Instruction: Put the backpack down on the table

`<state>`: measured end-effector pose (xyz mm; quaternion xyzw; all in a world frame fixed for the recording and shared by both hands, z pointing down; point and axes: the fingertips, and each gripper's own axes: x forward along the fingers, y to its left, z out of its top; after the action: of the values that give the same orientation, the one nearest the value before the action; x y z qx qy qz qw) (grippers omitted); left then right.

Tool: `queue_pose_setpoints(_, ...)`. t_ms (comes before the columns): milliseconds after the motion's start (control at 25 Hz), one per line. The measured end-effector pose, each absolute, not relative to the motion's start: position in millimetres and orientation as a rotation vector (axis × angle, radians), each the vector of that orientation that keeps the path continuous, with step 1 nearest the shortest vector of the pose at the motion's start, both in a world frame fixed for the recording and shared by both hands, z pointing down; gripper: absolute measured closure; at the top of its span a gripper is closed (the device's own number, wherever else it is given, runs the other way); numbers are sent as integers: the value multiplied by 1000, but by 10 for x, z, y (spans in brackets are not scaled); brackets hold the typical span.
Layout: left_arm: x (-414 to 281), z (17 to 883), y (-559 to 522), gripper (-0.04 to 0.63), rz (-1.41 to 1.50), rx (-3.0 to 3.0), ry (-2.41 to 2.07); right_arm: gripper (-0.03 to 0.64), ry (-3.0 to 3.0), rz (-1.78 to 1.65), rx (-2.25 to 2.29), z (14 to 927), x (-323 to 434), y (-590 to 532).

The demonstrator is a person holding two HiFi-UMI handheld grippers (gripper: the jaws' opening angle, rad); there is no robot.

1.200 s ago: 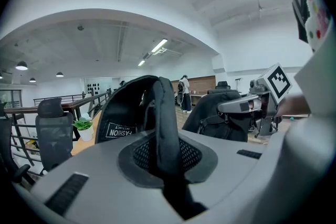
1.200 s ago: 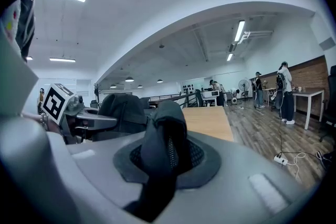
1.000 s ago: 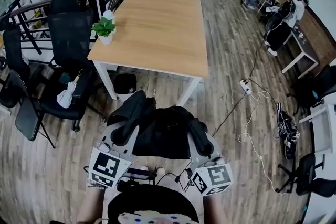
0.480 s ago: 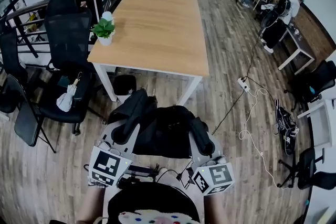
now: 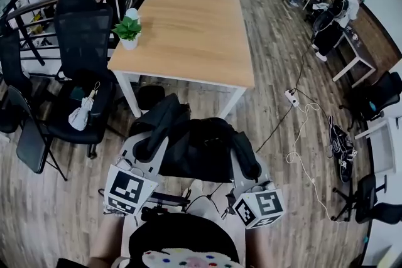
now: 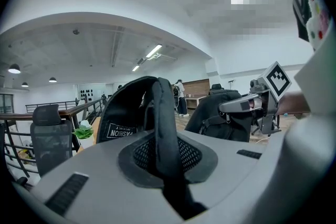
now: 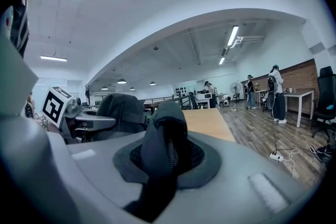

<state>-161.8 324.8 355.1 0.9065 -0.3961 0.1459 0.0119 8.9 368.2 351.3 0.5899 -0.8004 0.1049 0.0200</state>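
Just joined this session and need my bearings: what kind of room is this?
Most likely an open-plan office: black mesh office chairs beside a light wooden table with white legs, and white-legged desks along the brick wall.

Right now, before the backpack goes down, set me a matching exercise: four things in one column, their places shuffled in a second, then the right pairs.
1. black fabric backpack
2. green plant in a white pot
3. white folded umbrella
4. white power strip

A. on the wooden floor
B. on the black office chair's seat
C. straps clamped in the left gripper and the right gripper
D. on the light wooden table

Pairs: 1-C, 2-D, 3-B, 4-A
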Motion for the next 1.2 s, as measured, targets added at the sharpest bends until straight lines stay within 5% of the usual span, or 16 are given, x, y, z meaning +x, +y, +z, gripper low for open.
queue_pose_setpoints(1200, -1088, 3645, 1318, 560, 438, 2697, -1434, 540, -2588, 335, 1655, 3604, 709, 1493)
